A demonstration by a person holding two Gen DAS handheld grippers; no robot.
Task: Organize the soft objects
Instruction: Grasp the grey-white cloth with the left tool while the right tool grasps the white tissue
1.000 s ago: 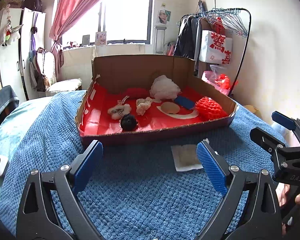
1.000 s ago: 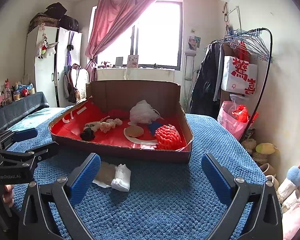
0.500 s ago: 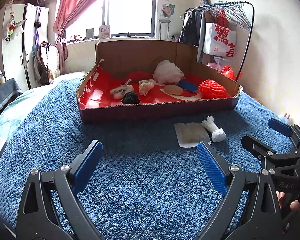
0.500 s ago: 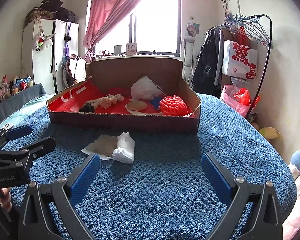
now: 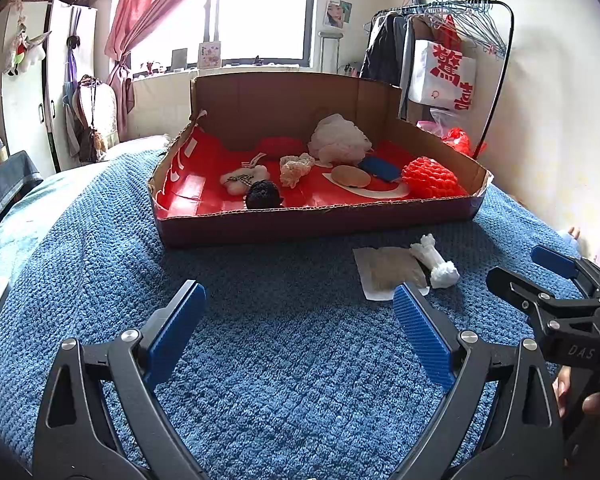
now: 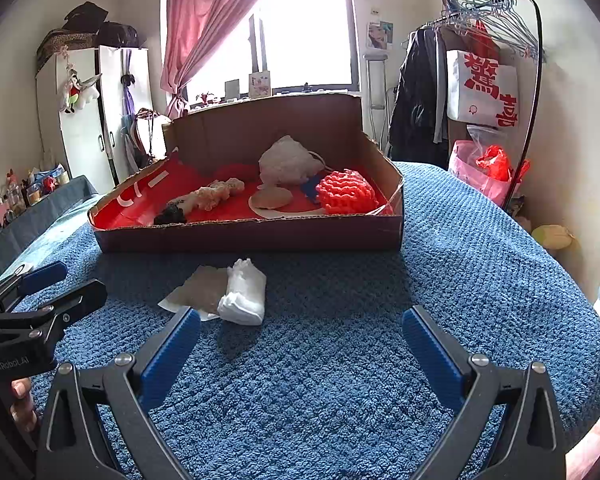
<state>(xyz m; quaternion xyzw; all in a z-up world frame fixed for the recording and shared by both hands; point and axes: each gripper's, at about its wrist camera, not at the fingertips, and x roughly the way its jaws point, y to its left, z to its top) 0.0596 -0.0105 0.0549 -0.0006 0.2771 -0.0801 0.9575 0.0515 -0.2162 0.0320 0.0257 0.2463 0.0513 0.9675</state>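
You hold both grippers low over the blue knitted blanket [image 5: 292,344], and both have their jaws wide apart with nothing between them. The left gripper [image 5: 296,320] points toward the cardboard box [image 5: 312,224], which stands ahead of it on the blanket. Your right gripper [image 6: 300,344] shows the same box [image 6: 252,236] straight ahead, a little to its left.

The things not yet in the box lie between the grippers and the box. A flat beige cloth on a white sheet [image 5: 388,270] rests just ahead of the left gripper's right finger, and a white rolled piece [image 5: 436,262] lies touching its right edge. From the right gripper, the same white rolled piece [image 6: 244,294] is ahead of the left finger, with the beige cloth [image 6: 202,290] touching it on its left.

Inside the box, on its red floor, you can see from the left gripper a black fuzzy ball [image 5: 263,195] near the front wall, a white soft toy with a checked ribbon [image 5: 242,178] just behind it, a cream lace bundle [image 5: 296,168], a white mesh puff [image 5: 338,140] at the back, a round tan pad [image 5: 351,176], a dark blue piece [image 5: 380,168] and a red knitted lump [image 5: 430,178] at the right end.

In the left wrist view your right gripper [image 5: 548,276] appears at the right side, well beside the white rolled piece. In the right wrist view the left gripper [image 6: 50,286] appears at the left edge.
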